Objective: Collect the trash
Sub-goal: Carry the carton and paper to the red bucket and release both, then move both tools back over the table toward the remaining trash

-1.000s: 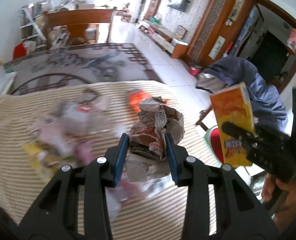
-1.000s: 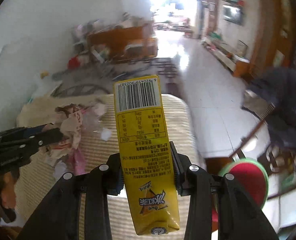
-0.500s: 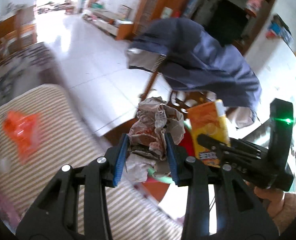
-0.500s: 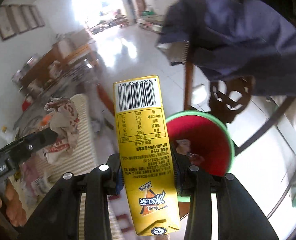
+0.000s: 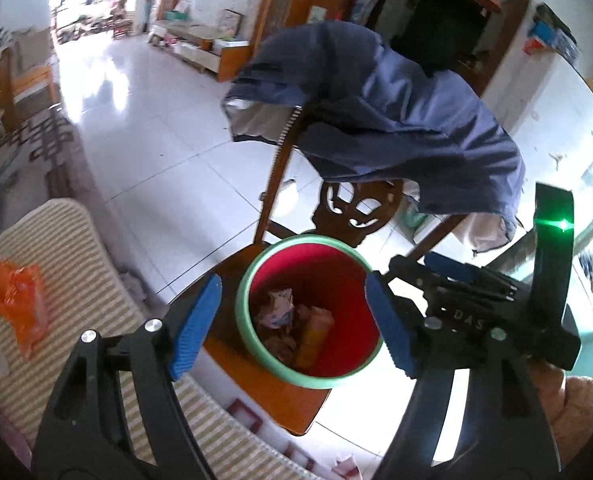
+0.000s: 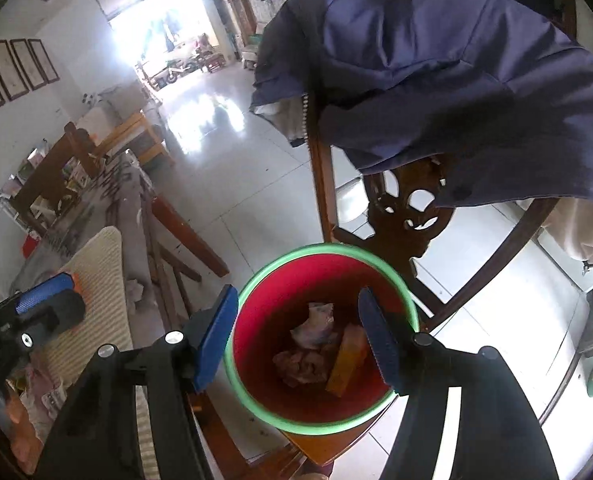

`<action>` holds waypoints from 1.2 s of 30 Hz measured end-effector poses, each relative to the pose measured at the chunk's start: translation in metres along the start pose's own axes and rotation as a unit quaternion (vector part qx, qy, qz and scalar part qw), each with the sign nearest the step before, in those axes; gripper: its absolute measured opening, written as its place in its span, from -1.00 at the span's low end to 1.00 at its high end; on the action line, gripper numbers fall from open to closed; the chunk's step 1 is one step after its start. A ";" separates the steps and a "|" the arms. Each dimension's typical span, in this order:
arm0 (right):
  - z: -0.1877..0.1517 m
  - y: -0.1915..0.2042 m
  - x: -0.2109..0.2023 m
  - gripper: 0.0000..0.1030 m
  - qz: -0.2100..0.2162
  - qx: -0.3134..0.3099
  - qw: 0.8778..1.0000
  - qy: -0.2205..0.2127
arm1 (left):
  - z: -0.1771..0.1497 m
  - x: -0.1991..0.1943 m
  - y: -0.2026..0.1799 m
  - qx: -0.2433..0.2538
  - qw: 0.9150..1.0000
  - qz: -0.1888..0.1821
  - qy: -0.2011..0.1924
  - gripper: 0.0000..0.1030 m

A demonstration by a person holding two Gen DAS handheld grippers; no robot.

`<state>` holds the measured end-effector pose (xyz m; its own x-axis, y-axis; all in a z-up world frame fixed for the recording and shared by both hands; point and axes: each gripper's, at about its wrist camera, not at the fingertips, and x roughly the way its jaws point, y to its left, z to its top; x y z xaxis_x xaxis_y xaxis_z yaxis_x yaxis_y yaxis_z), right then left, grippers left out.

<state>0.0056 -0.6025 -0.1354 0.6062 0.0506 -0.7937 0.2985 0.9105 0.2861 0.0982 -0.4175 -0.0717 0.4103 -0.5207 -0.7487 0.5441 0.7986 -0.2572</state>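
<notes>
Both hand-held grippers hang over a red bin with a green rim (image 5: 243, 312), which stands on a wooden chair seat beside the desk. The left hand-held gripper (image 5: 292, 322) and the right hand-held gripper (image 6: 302, 340) are opening, nothing between their jaws. This is the drop step. A second earlier the left clamped crumpled paper (image 5: 278, 306) and the right a yellow carton (image 6: 346, 360); both now lie in the bin. Next, probably, comes a return to the striped desk (image 5: 76, 280) for the orange wrapper (image 5: 16, 300).

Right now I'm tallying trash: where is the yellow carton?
In the right wrist view, the yellow carton leans inside the red bin, right of the crumpled paper.
</notes>
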 end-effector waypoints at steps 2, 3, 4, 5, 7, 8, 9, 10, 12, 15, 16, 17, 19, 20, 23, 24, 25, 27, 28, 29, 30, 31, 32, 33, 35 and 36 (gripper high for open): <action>-0.001 0.010 0.002 0.20 0.009 -0.007 1.000 0.004 | -0.005 -0.010 0.008 -0.005 1.000 0.014 -0.005 0.39; -0.002 0.017 0.002 0.20 0.012 -0.015 1.000 0.004 | -0.008 -0.017 0.013 -0.008 1.000 0.022 -0.008 0.39; -0.001 0.022 0.003 0.20 0.014 -0.021 1.000 0.004 | -0.010 -0.021 0.017 -0.011 1.000 0.028 -0.011 0.39; -0.001 0.029 0.003 0.20 0.016 -0.027 0.999 0.004 | -0.013 -0.027 0.022 -0.015 0.999 0.034 -0.014 0.39; -0.001 0.044 0.001 0.20 0.024 -0.040 0.999 0.002 | -0.020 -0.038 0.034 -0.026 0.998 0.046 -0.019 0.39; -0.002 0.050 0.000 0.20 0.029 -0.045 0.999 0.002 | -0.024 -0.043 0.040 -0.032 0.998 0.053 -0.021 0.39; -0.003 0.057 0.001 0.20 0.033 -0.049 0.998 0.003 | -0.028 -0.047 0.046 -0.039 0.997 0.059 -0.023 0.39; -0.004 0.067 0.001 0.20 0.039 -0.054 0.998 0.005 | -0.034 -0.053 0.056 -0.050 0.996 0.067 -0.024 0.39; -0.010 0.086 0.003 0.20 0.050 -0.066 0.997 0.011 | -0.043 -0.065 0.075 -0.071 0.994 0.078 -0.024 0.39; -0.020 0.114 0.004 0.20 0.060 -0.085 0.994 0.019 | -0.058 -0.083 0.100 -0.095 0.991 0.094 -0.029 0.39; -0.026 0.129 0.006 0.20 0.065 -0.094 0.993 0.024 | -0.064 -0.092 0.111 -0.105 0.989 0.101 -0.033 0.39; -0.029 0.137 0.006 0.20 0.067 -0.099 0.992 0.027 | -0.069 -0.098 0.120 -0.113 0.987 0.106 -0.036 0.39; -0.040 0.159 0.008 0.21 0.073 -0.111 0.990 0.034 | -0.082 -0.114 0.141 -0.132 0.983 0.117 -0.042 0.39; -0.044 0.168 0.008 0.21 0.075 -0.117 0.990 0.037 | -0.088 -0.123 0.153 -0.141 0.981 0.123 -0.045 0.39; -0.059 0.200 0.006 0.21 0.082 -0.130 0.987 0.044 | -0.107 -0.149 0.186 -0.176 0.974 0.135 -0.051 0.39; -0.065 0.212 0.005 0.21 0.085 -0.135 0.986 0.047 | -0.113 -0.158 0.196 -0.189 0.971 0.139 -0.054 0.39; -0.070 0.220 0.005 0.24 0.086 -0.139 0.985 0.048 | -0.121 -0.170 0.210 -0.205 0.966 0.146 -0.061 0.39; -0.082 0.240 0.003 0.32 0.089 -0.147 0.984 0.050 | -0.134 -0.190 0.235 -0.229 0.957 0.163 -0.070 0.39; -0.086 0.246 0.003 0.32 0.091 -0.148 0.983 0.051 | -0.142 -0.201 0.250 -0.246 0.950 0.175 -0.074 0.42; -0.091 0.253 0.002 0.32 0.093 -0.150 0.983 0.051 | -0.148 -0.208 0.261 -0.259 0.945 0.184 -0.076 0.51; -0.097 0.263 0.001 0.32 0.094 -0.153 0.982 0.051 | -0.155 -0.216 0.275 -0.276 0.938 0.192 -0.079 0.53; -0.100 0.270 0.000 0.32 0.095 -0.155 0.982 0.051 | -0.163 -0.226 0.291 -0.298 0.930 0.199 -0.084 0.53; -0.104 0.277 -0.001 0.32 0.097 -0.158 0.981 0.050 | -0.171 -0.232 0.305 -0.317 0.923 0.200 -0.084 0.53; -0.108 0.283 -0.001 0.32 0.098 -0.162 0.981 0.050 | -0.177 -0.236 0.319 -0.336 0.917 0.199 -0.081 0.53; -0.116 0.297 -0.002 0.32 0.099 -0.168 0.979 0.051 | -0.190 -0.241 0.338 -0.365 0.907 0.195 -0.077 0.53; -0.121 0.303 -0.002 0.32 0.100 -0.170 0.979 0.052 | -0.197 -0.242 0.350 -0.386 0.900 0.190 -0.072 0.53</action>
<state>0.0059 -0.2771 -0.1116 0.5431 0.2678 -0.7958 -0.0921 0.9610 0.2606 0.0449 0.0472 -0.1007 0.5798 -0.1552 -0.7998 -0.3031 0.8702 -0.3885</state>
